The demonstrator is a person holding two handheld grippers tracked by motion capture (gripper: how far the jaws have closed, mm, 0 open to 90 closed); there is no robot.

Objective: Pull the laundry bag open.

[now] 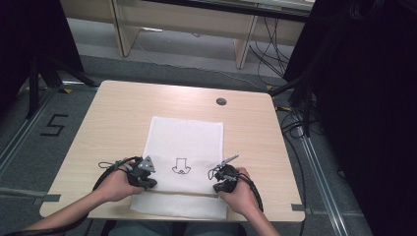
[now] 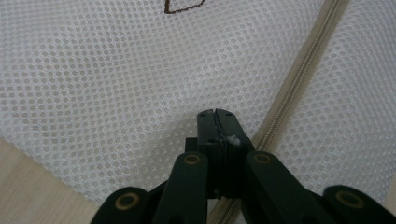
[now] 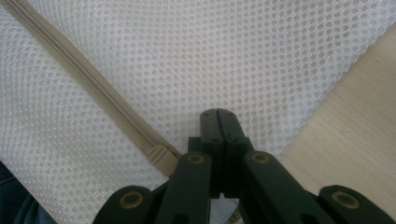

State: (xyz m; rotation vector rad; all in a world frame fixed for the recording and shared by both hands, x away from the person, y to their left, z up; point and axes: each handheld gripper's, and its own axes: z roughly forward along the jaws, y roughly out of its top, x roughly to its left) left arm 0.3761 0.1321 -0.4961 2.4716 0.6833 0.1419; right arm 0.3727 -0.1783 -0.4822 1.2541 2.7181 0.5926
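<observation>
A white mesh bag point(image 1: 184, 142) lies flat on the wooden table point(image 1: 113, 118), with a small dark drawing point(image 1: 181, 166) printed on it. A beige zipper point(image 1: 177, 193) runs across its near end. My left gripper point(image 1: 145, 179) rests on the bag's left side at the zipper point(image 2: 299, 79). Its jaws point(image 2: 217, 114) are together with a small white bit pinched between them. My right gripper point(image 1: 221, 184) sits at the bag's right side beside the zipper's end point(image 3: 161, 156). Its jaws point(image 3: 218, 113) are together on the mesh, and white fabric bunches under them.
A round cable grommet point(image 1: 221, 102) sits in the tabletop behind the bag. Bare wood surrounds the bag on the left, right and far side. Beyond the table are wooden furniture legs point(image 1: 123, 34), loose cables point(image 1: 275, 54) and black drapes point(image 1: 364, 98).
</observation>
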